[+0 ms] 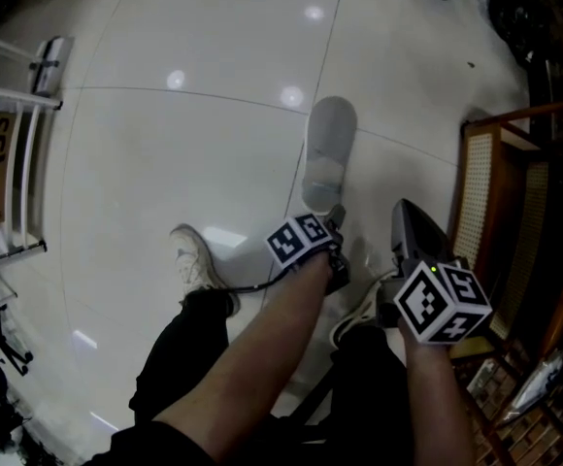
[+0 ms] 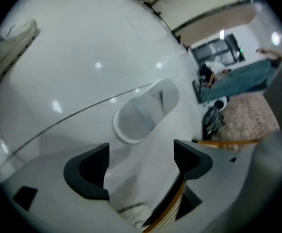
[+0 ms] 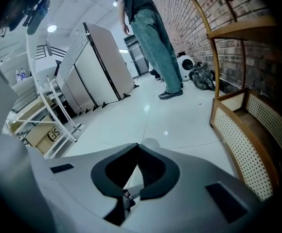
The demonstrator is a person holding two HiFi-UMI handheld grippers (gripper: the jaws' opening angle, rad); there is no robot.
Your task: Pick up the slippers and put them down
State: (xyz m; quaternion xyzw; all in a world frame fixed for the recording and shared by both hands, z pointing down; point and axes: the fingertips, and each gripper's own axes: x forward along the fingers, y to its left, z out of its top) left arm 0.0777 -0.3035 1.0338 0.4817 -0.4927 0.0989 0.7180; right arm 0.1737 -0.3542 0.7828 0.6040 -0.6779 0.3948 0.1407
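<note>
Plainly, the left gripper (image 2: 141,163) has its jaws spread wide, with nothing between the pads. The grey slipper (image 2: 144,110) lies flat on the white floor (image 2: 82,57) just beyond the jaw tips, in line with the gap between them and a little toward the right-hand jaw. It is near the pads but does not touch them. The right gripper (image 3: 137,150) has its jaws clenched together, tips meeting, and grips nothing. A small rounded grey edge pokes up just past those closed tips; whether it is the slipper I cannot tell.

From the head view the slipper stretches away from the left jaws, its near end almost under them, while the right gripper hangs off to the right of it, beside a wooden shelf (image 1: 500,192) with a cane panel. Only the right gripper view shows a person (image 3: 148,38) in jeans standing far ahead of the jaws, with white cabinets (image 3: 99,67) and a white rack (image 3: 48,108) to the left of them. Only the left gripper view shows a teal thing (image 2: 243,81) far off to the right of its jaws.

Counted: one slipper, two grippers, and two white shoes (image 1: 196,258) on the wearer's feet, one of them partly hidden behind the forearm
</note>
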